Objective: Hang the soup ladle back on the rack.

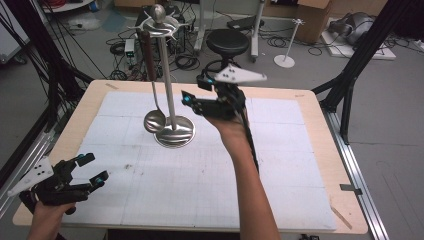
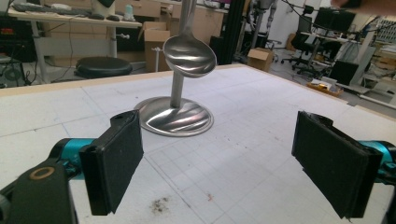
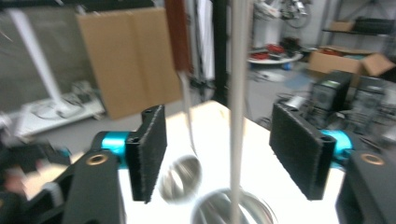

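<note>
- The ladle (image 1: 154,120) hangs from the stand (image 1: 174,131) at table centre, its bowl just beside the base at nine o'clock, brown handle up top.
- Polished steel: stiff, light, likely slippery; it'll swing if nudged. Best hold looks like the brown handle.
- Right gripper (image 1: 196,93), at the stand's two o'clock, has its jaws wide apart and empty.
- Left gripper (image 1: 92,168), at seven o'clock, gapes empty too.

glossy metal ladle (image 1: 154,120), stand (image 1: 174,131); wood-handled.
</note>
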The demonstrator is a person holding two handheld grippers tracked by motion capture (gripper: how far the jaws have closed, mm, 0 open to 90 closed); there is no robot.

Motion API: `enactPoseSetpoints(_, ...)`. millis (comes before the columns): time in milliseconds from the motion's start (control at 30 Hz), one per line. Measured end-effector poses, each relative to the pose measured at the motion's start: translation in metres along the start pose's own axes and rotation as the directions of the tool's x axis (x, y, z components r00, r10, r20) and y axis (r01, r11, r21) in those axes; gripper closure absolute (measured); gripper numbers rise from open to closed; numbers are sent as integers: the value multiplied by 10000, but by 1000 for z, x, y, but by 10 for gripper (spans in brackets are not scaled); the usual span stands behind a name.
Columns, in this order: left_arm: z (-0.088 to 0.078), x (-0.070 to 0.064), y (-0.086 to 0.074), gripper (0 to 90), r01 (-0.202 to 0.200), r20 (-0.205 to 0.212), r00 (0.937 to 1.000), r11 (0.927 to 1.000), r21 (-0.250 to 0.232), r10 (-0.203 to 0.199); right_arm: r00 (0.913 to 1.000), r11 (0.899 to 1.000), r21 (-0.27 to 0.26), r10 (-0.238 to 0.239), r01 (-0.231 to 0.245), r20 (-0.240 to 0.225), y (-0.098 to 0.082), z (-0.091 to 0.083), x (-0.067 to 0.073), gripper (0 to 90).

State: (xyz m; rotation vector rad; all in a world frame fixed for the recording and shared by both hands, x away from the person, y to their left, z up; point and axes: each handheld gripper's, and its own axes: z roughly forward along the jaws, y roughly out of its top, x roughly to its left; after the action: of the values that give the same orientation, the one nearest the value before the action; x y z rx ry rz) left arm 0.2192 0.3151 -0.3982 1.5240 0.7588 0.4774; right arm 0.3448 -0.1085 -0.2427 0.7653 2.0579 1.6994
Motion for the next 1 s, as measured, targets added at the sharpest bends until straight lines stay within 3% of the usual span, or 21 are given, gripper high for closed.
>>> enactPoseSetpoints(133,3,-2,-2,165,-53,-55,10000,10000,34,54,9975,10000,-10,-57,58,704,-35,-27,-2,181)
enactPoseSetpoints(400,7,-3,-3,161,-11,-64,10000,10000,-31,10,9832,9995,270,117,-169,1823,-107,-82,-4,164)
enactPoseSetpoints(633,11,-4,-6,161,-24,-199,9998,10000,27,25,9607,9972,535,358,-525,2752,-165,-122,-1,163)
enactPoseSetpoints(833,11,-6,-5,162,-64,-288,9996,10000,-9,64,9502,9933,984,268,-601,3104,-186,-141,1,163)
enactPoseSetpoints(1000,10,-8,-5,162,-138,-285,9995,9999,20,139,9456,9951,724,404,-673,3229,-189,-157,9,163)
